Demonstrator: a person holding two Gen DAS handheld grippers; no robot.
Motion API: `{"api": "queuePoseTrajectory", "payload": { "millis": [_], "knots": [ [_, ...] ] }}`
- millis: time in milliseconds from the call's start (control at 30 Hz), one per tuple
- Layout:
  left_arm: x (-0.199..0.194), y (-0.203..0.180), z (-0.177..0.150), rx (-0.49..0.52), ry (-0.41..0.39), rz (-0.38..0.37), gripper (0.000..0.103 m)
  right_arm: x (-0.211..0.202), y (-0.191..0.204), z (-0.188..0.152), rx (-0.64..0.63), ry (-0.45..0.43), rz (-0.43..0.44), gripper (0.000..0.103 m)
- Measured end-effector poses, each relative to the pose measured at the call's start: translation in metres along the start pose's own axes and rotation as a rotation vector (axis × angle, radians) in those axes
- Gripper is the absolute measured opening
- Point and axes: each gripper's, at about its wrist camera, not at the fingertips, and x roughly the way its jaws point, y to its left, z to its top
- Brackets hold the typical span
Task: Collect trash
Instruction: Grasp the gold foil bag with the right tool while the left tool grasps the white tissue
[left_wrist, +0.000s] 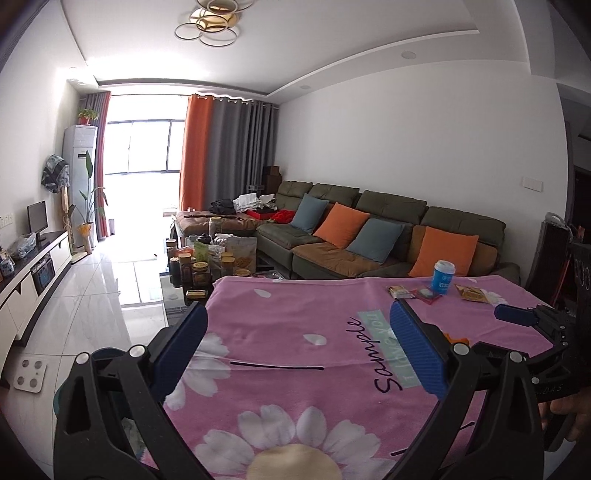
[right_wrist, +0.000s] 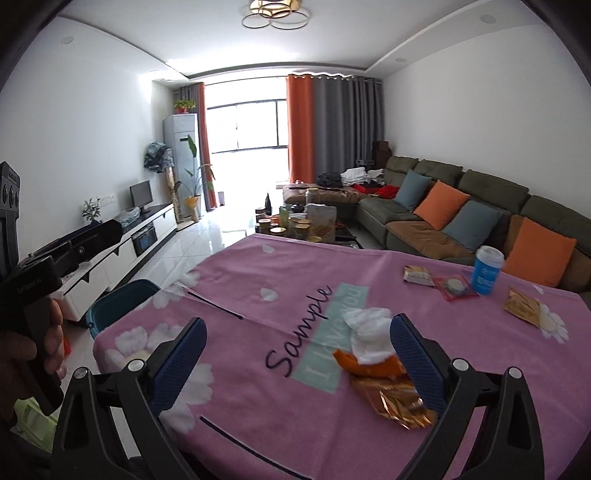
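Trash lies on a table under a pink flowered cloth (right_wrist: 258, 406). In the right wrist view a crumpled white tissue (right_wrist: 369, 332), an orange wrapper (right_wrist: 373, 367) and a gold foil wrapper (right_wrist: 391, 400) lie just left of my right finger. Farther off are a blue paper cup (right_wrist: 487, 271), a red packet (right_wrist: 453, 287), a tan packet (right_wrist: 418, 275) and a gold packet (right_wrist: 523, 305). My right gripper (right_wrist: 299, 354) is open and empty above the cloth. My left gripper (left_wrist: 299, 345) is open and empty; the cup (left_wrist: 442, 277) stands far ahead of it.
A teal chair (right_wrist: 118, 306) stands at the table's left edge. A coffee table crowded with jars (left_wrist: 207, 262) stands beyond the far edge. A green sofa with cushions (left_wrist: 369, 229) runs along the right. A TV cabinet (left_wrist: 33, 273) lines the left wall.
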Motion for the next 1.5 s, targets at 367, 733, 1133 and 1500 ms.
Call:
{"api": "queuePoseTrajectory", "payload": {
  "millis": [367,733,1133,1500],
  "knots": [
    [0.021,-0.061,-0.025,0.037,0.079,-0.172,0.097,-0.029,-0.049,-0.06,0.087,0.076,-0.19,0.096],
    [0.046,-0.08,-0.033,0.077,0.126,-0.205,0.097,-0.006,-0.059,-0.066,0.13,0.13,-0.203,0.096],
    [0.102,-0.092,-0.031,0.112,0.185,-0.219,0.097,0.043,-0.091,-0.06,0.21,0.231,-0.198,0.096],
    [0.141,-0.091,-0.041,0.09,0.261,-0.233,0.097,0.074,-0.099,-0.056,0.21,0.314,-0.183,0.088]
  ]
}}
